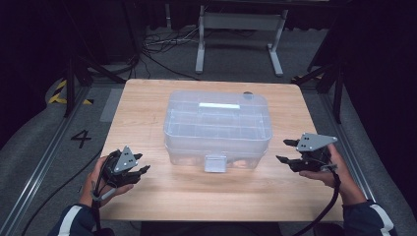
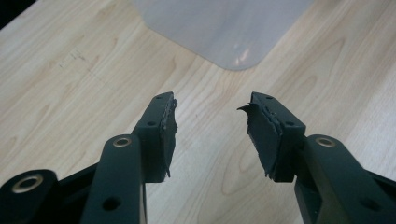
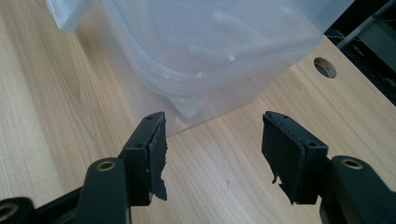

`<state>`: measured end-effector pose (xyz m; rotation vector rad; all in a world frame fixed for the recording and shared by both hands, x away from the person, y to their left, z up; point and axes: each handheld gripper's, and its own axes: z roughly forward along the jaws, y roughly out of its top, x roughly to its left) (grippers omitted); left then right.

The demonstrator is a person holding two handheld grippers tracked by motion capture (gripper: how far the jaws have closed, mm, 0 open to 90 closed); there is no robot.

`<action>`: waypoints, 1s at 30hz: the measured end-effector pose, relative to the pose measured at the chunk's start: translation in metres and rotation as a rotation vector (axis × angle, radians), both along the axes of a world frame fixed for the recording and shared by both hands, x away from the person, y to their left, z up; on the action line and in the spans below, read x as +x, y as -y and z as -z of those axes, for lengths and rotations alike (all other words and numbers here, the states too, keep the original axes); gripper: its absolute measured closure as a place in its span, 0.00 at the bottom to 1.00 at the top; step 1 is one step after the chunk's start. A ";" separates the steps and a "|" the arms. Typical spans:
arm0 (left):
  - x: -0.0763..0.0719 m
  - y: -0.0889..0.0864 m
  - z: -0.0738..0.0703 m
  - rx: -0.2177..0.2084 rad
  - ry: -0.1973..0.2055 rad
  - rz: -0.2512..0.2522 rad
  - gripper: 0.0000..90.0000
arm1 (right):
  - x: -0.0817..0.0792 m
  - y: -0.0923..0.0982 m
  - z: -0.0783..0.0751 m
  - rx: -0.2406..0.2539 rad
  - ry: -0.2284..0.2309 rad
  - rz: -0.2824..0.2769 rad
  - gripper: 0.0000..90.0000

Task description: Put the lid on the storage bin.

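Nearest the high camera, 2 forearms in dark sleeves with white stripes are coming in from the 6 o'clock edge, each hand gripping 1 tool. At about 8 o'clock from the table's middle, the left gripper [image 1: 141,162] is hovering over the wooden table [image 1: 147,103], its jaws pointing toward 3 o'clock and standing spread, with nothing between them. From the left gripper view, its worn black pads [image 2: 169,135] are sitting apart over bare wood, and a rounded corner of the clear plastic box [image 2: 224,32] is showing at 12 o'clock, well ahead of the tips.

Over at about 4 o'clock, the right gripper [image 1: 286,151] is hanging near the table's right edge, its jaws pointing toward 9 o'clock and also standing spread, pinching nothing. A grey 3-cornered plate [image 1: 314,141] is riding on top of it, and a black cable [image 1: 334,196] is trailing from it toward 6 o'clock. From the right gripper view, the box [image 3: 210,51] is lying just ahead of the parted pads, its corner between them but not touching them.

Between the 2 tools, the box [image 1: 217,125] is resting upright at the table's middle with its lid on, a small front latch [image 1: 215,163] facing 6 o'clock. A round hole [image 3: 325,67] in the tabletop is sitting just beyond the box.
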<state>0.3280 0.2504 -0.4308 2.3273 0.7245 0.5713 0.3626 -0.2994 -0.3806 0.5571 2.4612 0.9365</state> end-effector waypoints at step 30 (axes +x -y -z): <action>-0.008 -0.047 0.038 0.001 -0.113 -0.095 0.25 | -0.004 0.049 0.048 -0.016 -0.022 0.158 0.37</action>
